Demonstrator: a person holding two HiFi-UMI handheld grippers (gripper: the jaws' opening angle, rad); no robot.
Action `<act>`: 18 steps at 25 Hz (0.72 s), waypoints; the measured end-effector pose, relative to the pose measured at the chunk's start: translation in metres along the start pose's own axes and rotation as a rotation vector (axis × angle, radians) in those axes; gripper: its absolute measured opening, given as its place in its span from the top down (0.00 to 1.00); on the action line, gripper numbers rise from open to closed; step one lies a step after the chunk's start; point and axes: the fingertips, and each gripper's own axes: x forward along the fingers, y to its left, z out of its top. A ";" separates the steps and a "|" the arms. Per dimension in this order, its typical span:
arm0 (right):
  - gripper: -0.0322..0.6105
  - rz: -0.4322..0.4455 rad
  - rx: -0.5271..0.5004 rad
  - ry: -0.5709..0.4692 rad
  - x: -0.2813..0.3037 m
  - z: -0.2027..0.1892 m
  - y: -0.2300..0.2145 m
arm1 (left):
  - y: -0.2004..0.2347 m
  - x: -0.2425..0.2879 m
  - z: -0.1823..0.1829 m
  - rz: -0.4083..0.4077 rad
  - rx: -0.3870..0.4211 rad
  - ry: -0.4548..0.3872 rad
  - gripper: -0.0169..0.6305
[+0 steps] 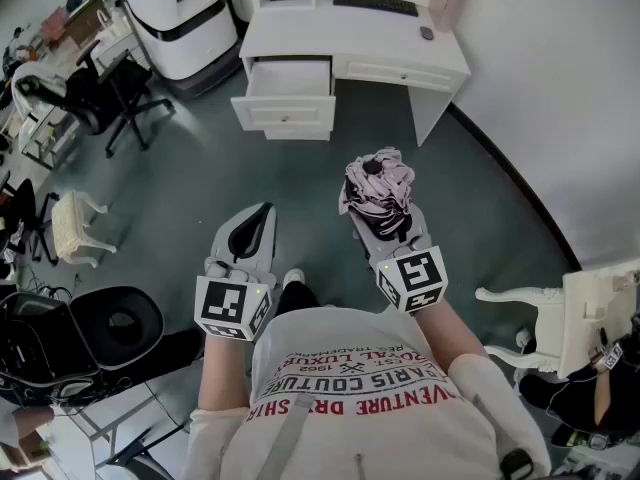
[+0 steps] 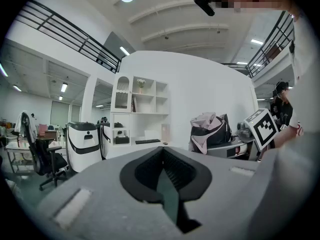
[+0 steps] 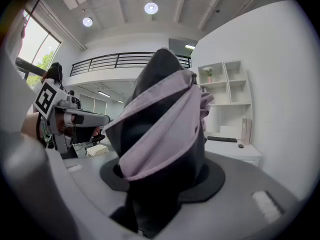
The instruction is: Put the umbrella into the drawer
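Umbrella (image 1: pixel 378 190), folded up in pink and black, is squeezed tight in the right hand-held gripper (image 1: pixel 383 223). The left hand-held gripper (image 1: pixel 262 216) is pressed together with nothing in it. The open drawer (image 1: pixel 285 108) under the white surface (image 1: pixel 440 58) is well apart, across the floor (a walk away). This looks like the carrying step. Next, the person needs to walk to the drawer and lower the umbrella in.

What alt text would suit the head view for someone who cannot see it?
Seen from above, a person's right gripper clamps a folded pink-and-black umbrella; the left gripper is shut and empty. Ahead, a white desk has one drawer pulled open.
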 end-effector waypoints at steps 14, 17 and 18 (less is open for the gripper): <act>0.62 0.028 0.032 0.056 0.005 -0.013 -0.016 | -0.007 0.027 -0.007 -0.024 -0.018 0.043 0.96; 0.61 0.020 0.054 0.074 0.016 -0.017 -0.026 | 0.001 0.037 -0.006 -0.027 -0.022 0.051 0.96; 0.61 0.017 0.062 0.077 0.021 -0.017 -0.029 | 0.006 0.041 -0.005 -0.026 -0.023 0.052 0.96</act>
